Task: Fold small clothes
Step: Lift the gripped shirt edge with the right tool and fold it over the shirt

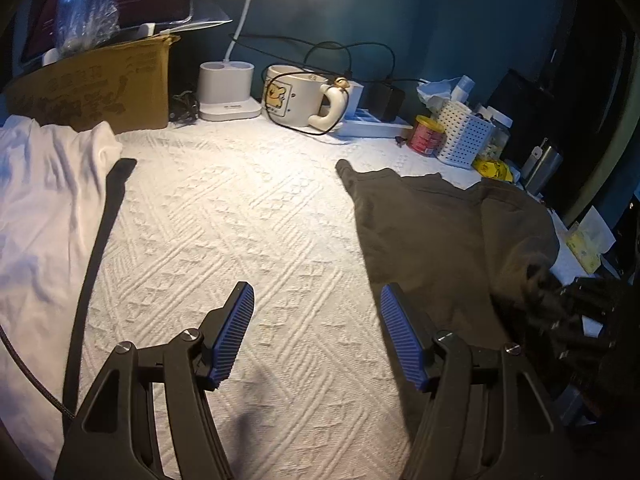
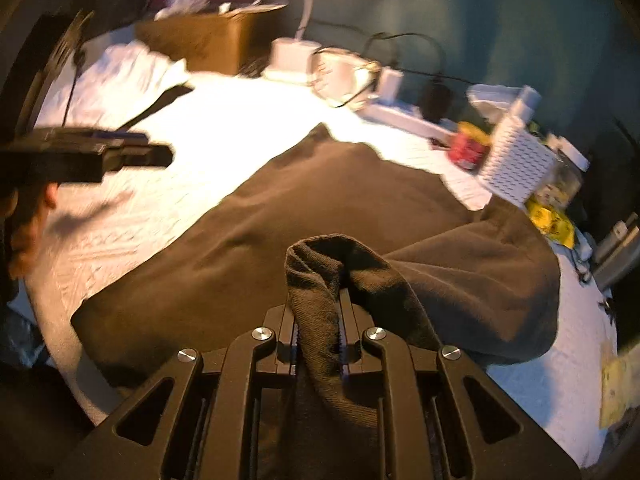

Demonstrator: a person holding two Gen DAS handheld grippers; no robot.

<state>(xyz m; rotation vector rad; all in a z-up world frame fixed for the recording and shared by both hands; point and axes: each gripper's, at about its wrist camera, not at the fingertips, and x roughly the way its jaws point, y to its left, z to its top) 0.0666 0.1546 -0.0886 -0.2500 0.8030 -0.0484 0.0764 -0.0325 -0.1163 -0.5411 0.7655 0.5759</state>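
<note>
Left wrist view: left gripper [image 1: 316, 336] hangs wide open and empty over the white cover [image 1: 240, 220], probably waiting for a corner. Right wrist view: right gripper [image 2: 318, 320] is pinched tight on the dark garment [image 2: 320, 208]'s bunched edge, carrying the fold over.

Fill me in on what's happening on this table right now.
A person with a gripper in each hand is folding clothes on a white textured cloth. The right gripper is shut on a bunched edge of the dark brown garment, lifting that part over the rest, which lies spread out. The left gripper hangs open over bare cloth, holding nothing. A white garment lies crumpled at the left. A mug and clutter line the back.
</note>
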